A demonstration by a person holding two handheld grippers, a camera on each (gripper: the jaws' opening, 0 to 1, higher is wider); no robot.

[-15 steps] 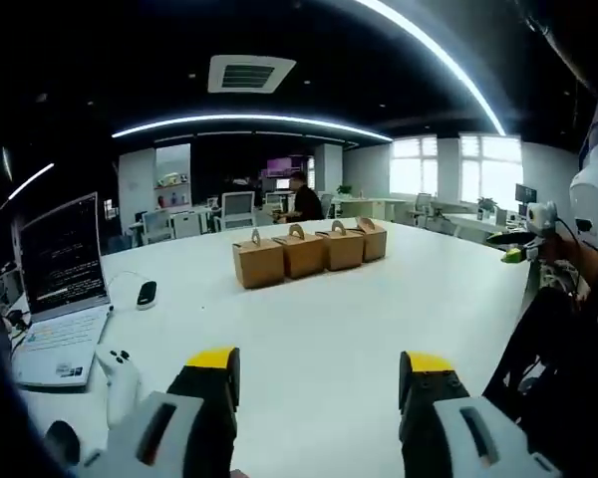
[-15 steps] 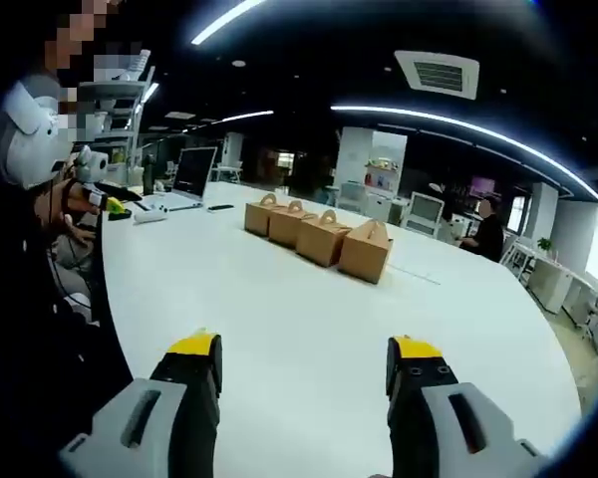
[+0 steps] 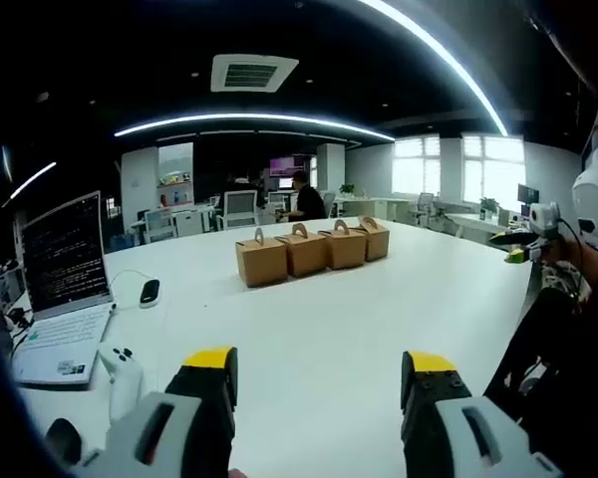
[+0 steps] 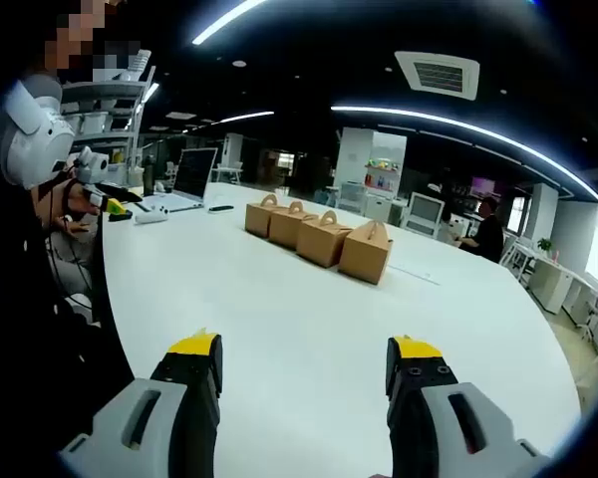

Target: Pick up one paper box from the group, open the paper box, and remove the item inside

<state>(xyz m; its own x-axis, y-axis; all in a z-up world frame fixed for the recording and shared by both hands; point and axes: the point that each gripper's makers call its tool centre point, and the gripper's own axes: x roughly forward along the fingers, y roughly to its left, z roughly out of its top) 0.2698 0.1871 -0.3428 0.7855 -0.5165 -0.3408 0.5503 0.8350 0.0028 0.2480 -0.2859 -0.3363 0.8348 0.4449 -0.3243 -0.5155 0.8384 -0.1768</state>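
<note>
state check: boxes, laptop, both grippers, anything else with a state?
Four paper boxes: closed, handles up, in a touching row on the table.
Laptop: lid open, screen lit with text.
Mouse: lying on the table beside the laptop, untouched.
White controller: lying on the table near the laptop.
Left gripper: open, empty, short of the boxes.
Right gripper: open, empty, short of the boxes.

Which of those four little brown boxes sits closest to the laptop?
The paper box at the left end of the row in the left gripper view; the other three run away from the laptop toward the windows.
</note>
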